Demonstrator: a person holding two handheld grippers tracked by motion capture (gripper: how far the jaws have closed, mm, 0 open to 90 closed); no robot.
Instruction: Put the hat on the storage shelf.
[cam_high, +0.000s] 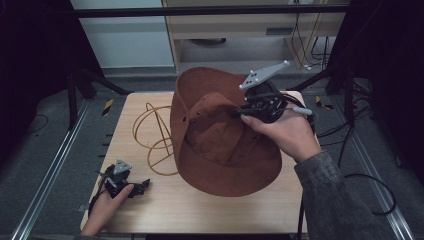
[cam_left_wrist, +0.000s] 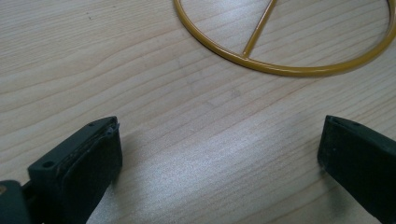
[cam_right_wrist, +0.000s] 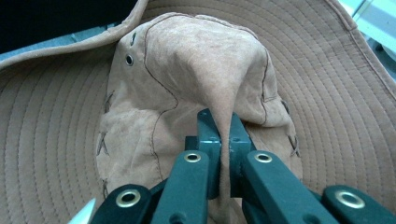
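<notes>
1. Plainly, the right gripper (cam_high: 239, 113) is clamped on a pinched fold of the crown of the brown hat (cam_high: 220, 150); in the right gripper view the jaws are closed together with a thin ridge of suede (cam_right_wrist: 227, 116) squeezed between them. The hat hangs tilted over the right half of the table (cam_high: 150, 210), its wide brim (cam_right_wrist: 46, 140) facing the camera and its lower edge close to, perhaps touching, the wood.

2. The hold is on a narrow pleat of soft fabric only. My judgement is that a quick swing or jerk could pull the fold out of the jaws and drop the hat, since the floppy brim adds drag and weight away from the pinch.

3. The yellow wire stand (cam_high: 155, 140) sits just left of the hat, partly hidden behind the brim. If the hat is meant to go onto it, the brim could catch a hoop and tip or push the light frame, because nothing steadies it.

4. The left gripper (cam_high: 142, 186) rests low at the table's near-left corner, jaws wide apart with nothing between them; its own view shows bare wood and the stand's base ring (cam_left_wrist: 285, 70) ahead.

5. The person's right hand (cam_high: 282, 132) and the brim block the view of the stand's top, so aligning by sight looks hard.
</notes>
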